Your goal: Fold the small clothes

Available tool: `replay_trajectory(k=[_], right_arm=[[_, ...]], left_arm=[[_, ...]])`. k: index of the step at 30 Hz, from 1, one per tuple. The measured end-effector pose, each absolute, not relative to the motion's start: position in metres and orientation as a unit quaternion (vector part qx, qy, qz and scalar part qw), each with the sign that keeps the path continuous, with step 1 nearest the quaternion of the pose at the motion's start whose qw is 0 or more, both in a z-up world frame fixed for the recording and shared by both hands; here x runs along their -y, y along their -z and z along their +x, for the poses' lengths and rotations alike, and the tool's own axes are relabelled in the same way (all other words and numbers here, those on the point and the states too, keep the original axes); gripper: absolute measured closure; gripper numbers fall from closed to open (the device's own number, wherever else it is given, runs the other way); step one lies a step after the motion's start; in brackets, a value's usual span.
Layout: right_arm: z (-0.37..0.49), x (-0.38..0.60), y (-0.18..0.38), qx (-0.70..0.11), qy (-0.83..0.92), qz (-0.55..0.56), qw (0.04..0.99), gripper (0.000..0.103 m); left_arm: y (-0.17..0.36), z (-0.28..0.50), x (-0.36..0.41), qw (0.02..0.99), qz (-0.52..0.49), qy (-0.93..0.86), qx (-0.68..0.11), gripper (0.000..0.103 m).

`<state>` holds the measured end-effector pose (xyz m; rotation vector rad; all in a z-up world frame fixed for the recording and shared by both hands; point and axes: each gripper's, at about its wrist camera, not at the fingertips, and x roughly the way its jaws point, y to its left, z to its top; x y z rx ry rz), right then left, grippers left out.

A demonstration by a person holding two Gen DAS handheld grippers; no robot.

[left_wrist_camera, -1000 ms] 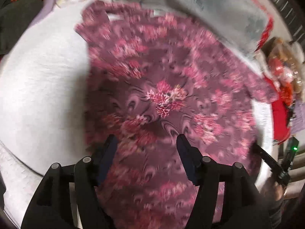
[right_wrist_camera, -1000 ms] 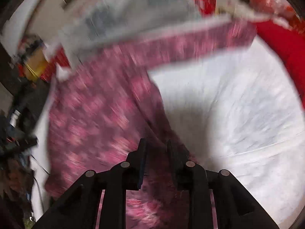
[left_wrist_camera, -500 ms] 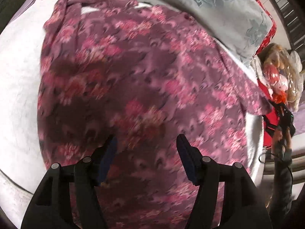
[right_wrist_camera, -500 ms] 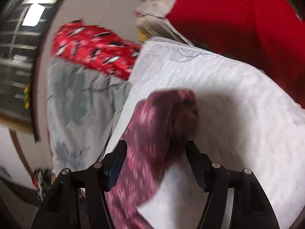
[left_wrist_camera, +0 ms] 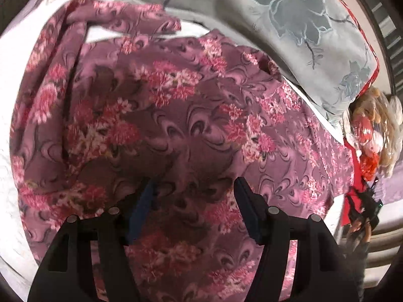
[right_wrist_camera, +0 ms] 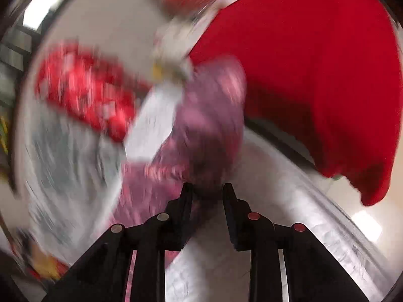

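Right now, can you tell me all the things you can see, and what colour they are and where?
Flowery garment: one, purple-pink, spread on the white bed cover.
Bed cover: one, white, under the garment.
Pillow: one, grey with flower print, behind the garment.
Patterned cloth: one, red and white, blurred, beside the pillow.
Plain cloth: one, red, far side.
Left gripper: black, open above the garment.
Right gripper: black, jaws just closing with a garment fold between them.
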<state>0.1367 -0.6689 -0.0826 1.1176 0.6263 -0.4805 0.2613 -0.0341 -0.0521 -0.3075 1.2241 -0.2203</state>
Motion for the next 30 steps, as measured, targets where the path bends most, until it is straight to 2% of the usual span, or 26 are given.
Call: replay_trajectory(k=[2, 4, 6, 8, 13, 14, 16, 17, 20, 24, 30], right_arm=[[0.132, 0.687, 0.091, -0.260, 0.223, 0.558, 0.756, 0.047], [0.131, 0.694, 0.097, -0.255, 0.230, 0.567, 0.749, 0.047], [0.146, 0.696, 0.111, -0.270, 0.231, 0.578, 0.735, 0.037], [0.152, 0.697, 0.113, -0.267, 0.253, 0.573, 0.733, 0.037], [0.175, 0.706, 0.129, -0.266, 0.261, 0.599, 0.708, 0.030], [0.176, 0.708, 0.130, -0.265, 0.259, 0.602, 0.708, 0.033], [0.173, 0.709, 0.122, -0.233, 0.247, 0.596, 0.728, 0.071], [0.171, 0.709, 0.113, -0.222, 0.241, 0.583, 0.744, 0.096], [0.165, 0.704, 0.076, -0.183, 0.256, 0.520, 0.794, 0.096], [0.176, 0.689, 0.043, -0.224, 0.293, 0.439, 0.819, 0.096], [0.204, 0.621, 0.000, -0.247, 0.219, 0.375, 0.867, 0.096]], left_arm=[[0.051, 0.263, 0.037, 0.802, -0.141, 0.105, -0.571, 0.033], [0.050, 0.264, 0.038, 0.804, -0.142, 0.106, -0.568, 0.033], [0.049, 0.265, 0.038, 0.805, -0.147, 0.106, -0.564, 0.033], [0.048, 0.269, 0.039, 0.807, -0.154, 0.107, -0.561, 0.033], [0.043, 0.282, 0.044, 0.809, -0.179, 0.112, -0.549, 0.033], [0.041, 0.284, 0.044, 0.811, -0.183, 0.113, -0.544, 0.033], [0.039, 0.288, 0.046, 0.816, -0.192, 0.105, -0.535, 0.033], [0.038, 0.290, 0.047, 0.817, -0.192, 0.107, -0.533, 0.033], [0.039, 0.295, 0.047, 0.822, -0.195, 0.108, -0.525, 0.033], [0.049, 0.294, 0.035, 0.841, -0.178, 0.062, -0.508, 0.033], [0.054, 0.288, 0.017, 0.850, -0.179, 0.082, -0.488, 0.033]])
